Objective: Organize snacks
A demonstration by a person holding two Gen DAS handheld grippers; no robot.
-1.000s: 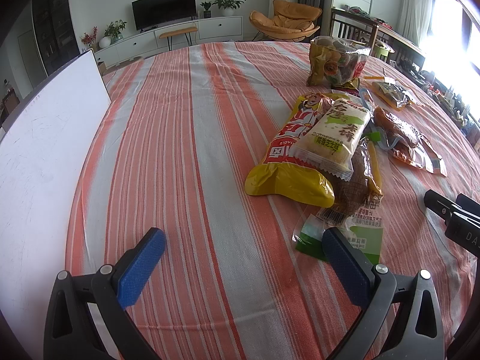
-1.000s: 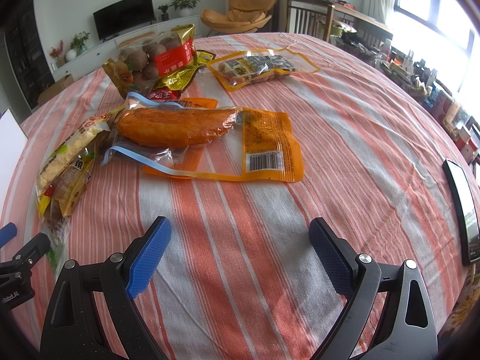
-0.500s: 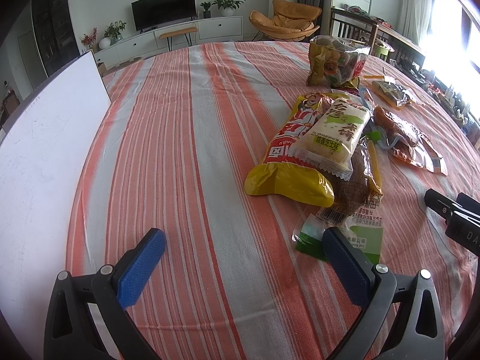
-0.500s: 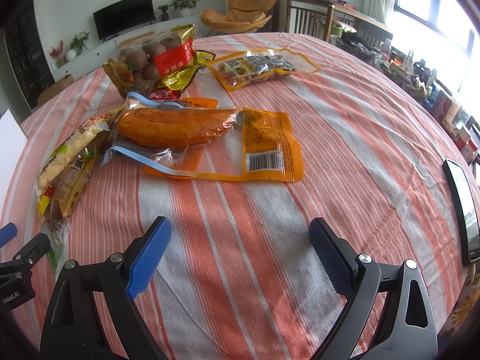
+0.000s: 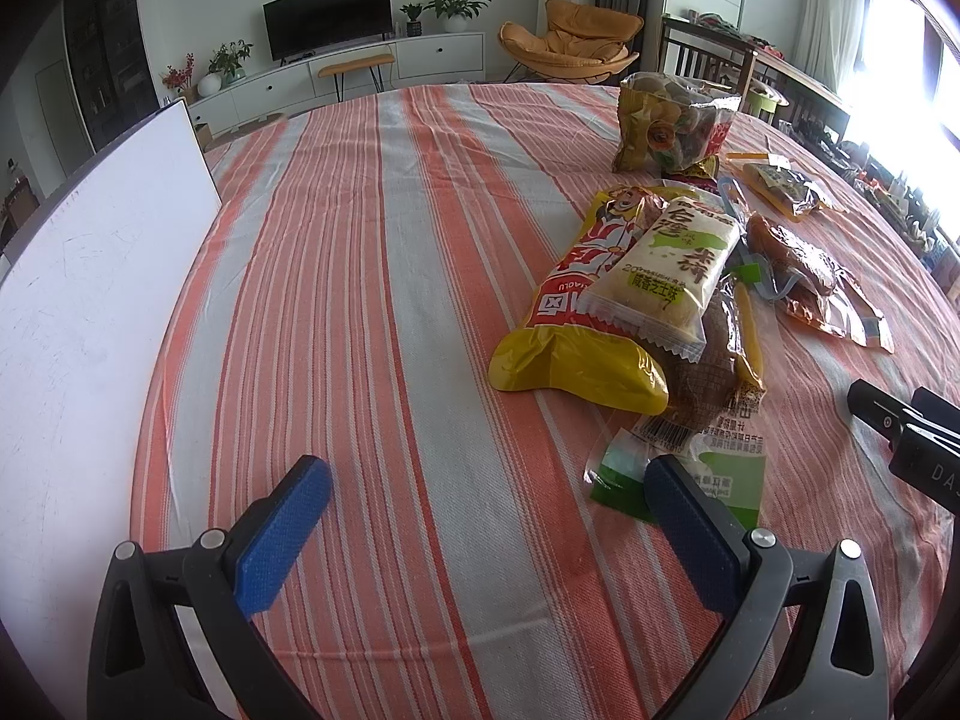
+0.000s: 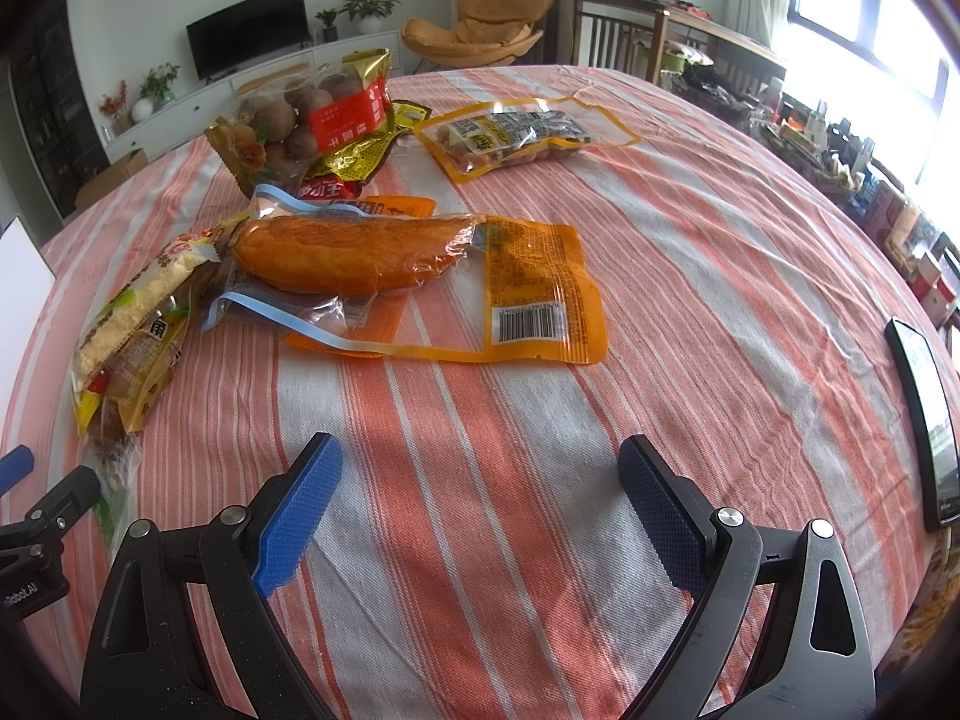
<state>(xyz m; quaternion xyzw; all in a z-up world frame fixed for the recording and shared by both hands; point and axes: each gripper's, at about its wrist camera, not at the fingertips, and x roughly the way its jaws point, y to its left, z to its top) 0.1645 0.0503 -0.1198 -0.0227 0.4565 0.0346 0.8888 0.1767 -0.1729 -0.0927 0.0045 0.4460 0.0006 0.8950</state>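
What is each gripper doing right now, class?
Left gripper: jaws open, holding nothing.
Right gripper: jaws open, holding nothing.

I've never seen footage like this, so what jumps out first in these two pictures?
A heap of snack packets on the orange-striped tablecloth draws the eye, above all the big orange sausage pack at centre-left of the right view. Low in each picture, blue-padded grippers, left gripper and right gripper, gape open and empty. A white board fills the left view's edge.

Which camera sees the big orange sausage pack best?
The right wrist view: the orange sausage pack lies whole and close, in the middle of the picture, barcode showing. In the left wrist view the same pack sits far right, small and partly hidden behind other snack bags.
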